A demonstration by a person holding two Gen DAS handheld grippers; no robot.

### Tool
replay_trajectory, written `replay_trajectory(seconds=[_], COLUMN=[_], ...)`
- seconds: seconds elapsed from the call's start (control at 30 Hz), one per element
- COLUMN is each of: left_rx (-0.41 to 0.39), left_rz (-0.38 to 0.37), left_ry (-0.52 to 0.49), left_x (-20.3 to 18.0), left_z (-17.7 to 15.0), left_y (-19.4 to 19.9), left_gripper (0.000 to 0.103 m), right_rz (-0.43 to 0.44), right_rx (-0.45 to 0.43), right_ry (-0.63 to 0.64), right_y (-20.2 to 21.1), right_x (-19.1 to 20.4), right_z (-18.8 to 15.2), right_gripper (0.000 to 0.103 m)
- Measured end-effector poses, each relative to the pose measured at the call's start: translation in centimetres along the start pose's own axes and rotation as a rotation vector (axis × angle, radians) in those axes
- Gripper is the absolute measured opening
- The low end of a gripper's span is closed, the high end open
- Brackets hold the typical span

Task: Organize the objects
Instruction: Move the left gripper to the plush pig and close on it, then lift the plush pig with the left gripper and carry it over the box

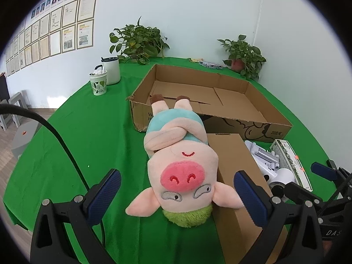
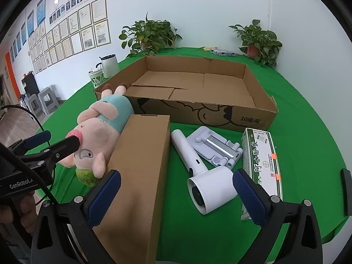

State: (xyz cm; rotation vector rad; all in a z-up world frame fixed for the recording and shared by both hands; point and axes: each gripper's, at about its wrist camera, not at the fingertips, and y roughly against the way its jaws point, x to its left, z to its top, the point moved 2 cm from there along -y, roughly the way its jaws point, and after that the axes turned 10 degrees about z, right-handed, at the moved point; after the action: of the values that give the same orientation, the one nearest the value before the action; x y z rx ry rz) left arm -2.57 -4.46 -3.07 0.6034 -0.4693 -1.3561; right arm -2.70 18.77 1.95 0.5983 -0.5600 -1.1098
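Observation:
A plush pig point(image 1: 180, 154) in a teal shirt lies on the green table, head toward me and feet against the large open cardboard box point(image 1: 253, 92). My left gripper point(image 1: 177, 176) is open with a finger on either side of the pig's head. In the right wrist view the pig point(image 2: 103, 127) leans on a closed brown carton point(image 2: 140, 165), and the left gripper point(image 2: 55, 140) is at its snout. My right gripper point(image 2: 177, 176) is open, low over the carton and a white hair dryer point(image 2: 206, 184). A white folding stand point(image 2: 215, 147) and a green-white medicine box point(image 2: 261, 158) lie beside the dryer.
The big box point(image 2: 259, 114) is empty inside. A patterned cup point(image 1: 99, 83) and a white jug point(image 1: 112, 70) stand at the far left of the table. Two potted plants point(image 1: 138, 41) point(image 1: 244, 55) stand at the back. A hand point(image 2: 13, 215) holds the left gripper.

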Motion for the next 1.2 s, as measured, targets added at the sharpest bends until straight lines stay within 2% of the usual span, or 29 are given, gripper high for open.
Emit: replay_trajectory(seconds=[0.23,0.33,0.43,0.57,0.7,0.77,0.8,0.9,1.03,1.13,1.2], left_rx=[-0.006,-0.006,0.018,0.110,0.190,0.202,0.204,0.206,0.189,0.187,0.173], left_rz=[-0.019,-0.016,-0.022,-0.039,-0.082,-0.116,-0.138,-0.236,-0.218,-0.215,-0.185], left_ry=[0.004,0.014,0.022,0.014,0.059,0.100,0.114,0.102,0.077,0.080,0.060], left_x=[0.2,0.5,0.7,0.7,1.2,1.8,1.9,1.4,1.4,2.1,2.2], left_z=[0.1,0.1,0.2,-0.6,-2.1,-2.3,-2.4,-2.2,-2.4,-2.7,-2.9], left_y=[0.2,0.0,-0.6,-2.8,-5.0,-5.7,-5.9,-5.8,-5.2,-4.5,-4.0], left_gripper=[0.102,0.102,0.102,0.102,0.100,0.099,0.094,0.066,0.057,0.053,0.052], right_rz=[0.009,0.047,0.168,0.393,0.475,0.510,0.523,0.554,0.550,0.523,0.513], right_rx=[-0.011,-0.018,-0.039,-0.070,-0.081,-0.068,-0.060,-0.007,0.095,0.173,0.238], right_ry=[0.005,0.008,0.011,-0.018,-0.025,-0.027,-0.026,-0.029,-0.055,-0.046,-0.054], right_y=[0.3,0.5,1.4,2.9,3.4,3.1,2.8,1.0,-2.9,-6.3,-8.9], right_x=[0.1,0.1,0.2,-0.1,-0.1,0.1,0.5,1.6,3.9,5.9,7.2], right_z=[0.3,0.1,0.2,1.2,2.9,3.8,4.2,5.4,7.5,9.0,9.7], right_gripper=[0.102,0.102,0.102,0.102,0.102,0.100,0.098,0.097,0.097,0.097,0.097])
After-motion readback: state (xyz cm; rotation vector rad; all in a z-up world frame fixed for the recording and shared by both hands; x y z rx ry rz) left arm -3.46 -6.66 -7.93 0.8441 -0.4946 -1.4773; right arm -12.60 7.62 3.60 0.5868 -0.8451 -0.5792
